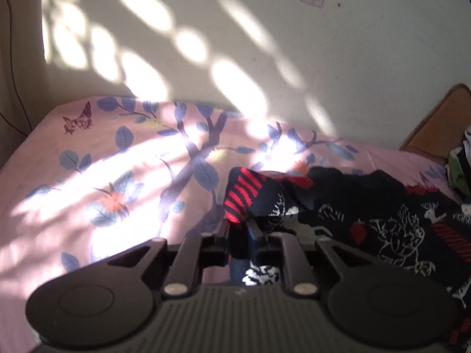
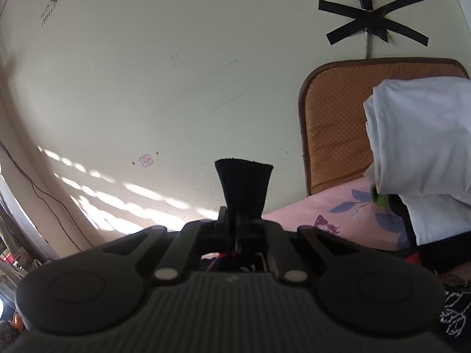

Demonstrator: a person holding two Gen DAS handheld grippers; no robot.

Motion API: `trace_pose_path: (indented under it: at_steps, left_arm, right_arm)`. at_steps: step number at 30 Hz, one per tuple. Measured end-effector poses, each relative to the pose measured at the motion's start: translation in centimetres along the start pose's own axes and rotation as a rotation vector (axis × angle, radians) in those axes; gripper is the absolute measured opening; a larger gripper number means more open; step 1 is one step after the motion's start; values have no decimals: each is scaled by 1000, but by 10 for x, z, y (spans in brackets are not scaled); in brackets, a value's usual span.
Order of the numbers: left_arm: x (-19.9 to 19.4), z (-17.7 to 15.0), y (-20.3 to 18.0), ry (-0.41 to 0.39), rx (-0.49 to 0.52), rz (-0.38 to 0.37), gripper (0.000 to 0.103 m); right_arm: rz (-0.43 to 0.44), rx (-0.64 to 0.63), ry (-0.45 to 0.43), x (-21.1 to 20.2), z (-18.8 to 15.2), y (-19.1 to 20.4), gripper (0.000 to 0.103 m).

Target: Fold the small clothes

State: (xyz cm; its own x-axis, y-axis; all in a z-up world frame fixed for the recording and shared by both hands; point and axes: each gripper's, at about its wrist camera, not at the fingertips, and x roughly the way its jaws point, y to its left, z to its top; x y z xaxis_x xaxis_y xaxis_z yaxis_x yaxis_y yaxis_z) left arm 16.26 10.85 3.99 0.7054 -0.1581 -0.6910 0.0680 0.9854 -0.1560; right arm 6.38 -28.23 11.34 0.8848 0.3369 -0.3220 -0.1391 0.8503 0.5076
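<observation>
A black knitted garment (image 1: 382, 220) with red stripes and white figures lies bunched on the pink flowered sheet (image 1: 88, 176), right of centre in the left wrist view. My left gripper (image 1: 240, 229) is shut on its near edge, just below the red-striped cuff (image 1: 244, 194), which stands up beyond the fingertips. In the right wrist view, my right gripper (image 2: 237, 223) is shut on a black flap of the garment (image 2: 243, 182); the flap sticks up past the fingertips and fans out. More of the patterned knit (image 2: 453, 317) shows at the lower right there.
A stack of folded white clothes (image 2: 418, 147) sits at the right on the bed, in front of an orange padded headboard (image 2: 332, 135). Other clothes (image 1: 459, 164) lie at the right edge. A pale wall (image 1: 265, 44) runs close behind the bed, and a thin cable (image 2: 44, 200) hangs at the left.
</observation>
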Motion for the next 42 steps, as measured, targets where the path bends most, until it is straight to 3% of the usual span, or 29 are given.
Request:
trace_pose_path:
  at_steps: [1, 2, 3, 4, 6, 8, 10, 12, 14, 17, 21, 24, 25, 27, 32, 34, 37, 42]
  left_arm:
    - [-11, 5, 8, -64, -30, 27, 1]
    - [-19, 11, 14, -137, -48, 119, 2]
    - [-20, 15, 18, -158, -51, 187, 2]
    - [-17, 20, 23, -134, -61, 195, 2]
    - [-11, 21, 30, -51, -89, 116, 3]
    - [-15, 15, 25, -40, -83, 54, 7]
    - [-21, 9, 11, -48, -60, 17, 28]
    - [-28, 2, -5, -81, -38, -41, 57]
    - [-31, -5, -25, -103, 2, -68, 63]
    - [-25, -13, -51, -113, 46, -110, 74]
    - [-10, -29, -72, -144, 102, -57, 75]
    - [11, -43, -71, -95, 121, -18, 72]
    - [16, -43, -70, -56, 114, -7, 70]
    - [12, -44, -65, -96, 88, -1, 70]
    - [13, -45, -67, -79, 97, 25, 70]
    - [14, -45, -71, -74, 116, 42, 70]
    - [15, -46, -74, -61, 138, 55, 70]
    - [16, -47, -79, -53, 171, 73, 71]
  right_arm:
    - [14, -6, 11, 1, -2, 0, 7]
    - [20, -12, 16, 2, -5, -1, 7]
    - [17, -19, 20, 4, -10, -2, 7]
    - [13, -25, 30, 7, -15, -3, 7]
    - [-9, -19, 56, 16, -26, -12, 7]
    - [-40, 16, 83, 23, -35, -26, 11]
    - [-114, 16, 72, 24, -41, -38, 12]
    - [-204, 30, 55, 21, -43, -52, 18]
    - [-280, 85, 49, 15, -43, -66, 30]
    - [-311, 144, 14, -1, -45, -76, 33]
    - [-243, 132, 5, -30, -51, -70, 33]
    - [-233, 164, -40, -74, -58, -76, 33]
    - [-244, 197, -62, -90, -62, -82, 33]
    - [-283, 269, -100, -123, -70, -98, 33]
    - [-454, 460, -236, -199, -94, -134, 33]
    - [-472, 574, -280, -220, -106, -150, 33]
    - [-460, 691, -294, -229, -119, -165, 33]
    - [-396, 857, -278, -208, -130, -186, 33]
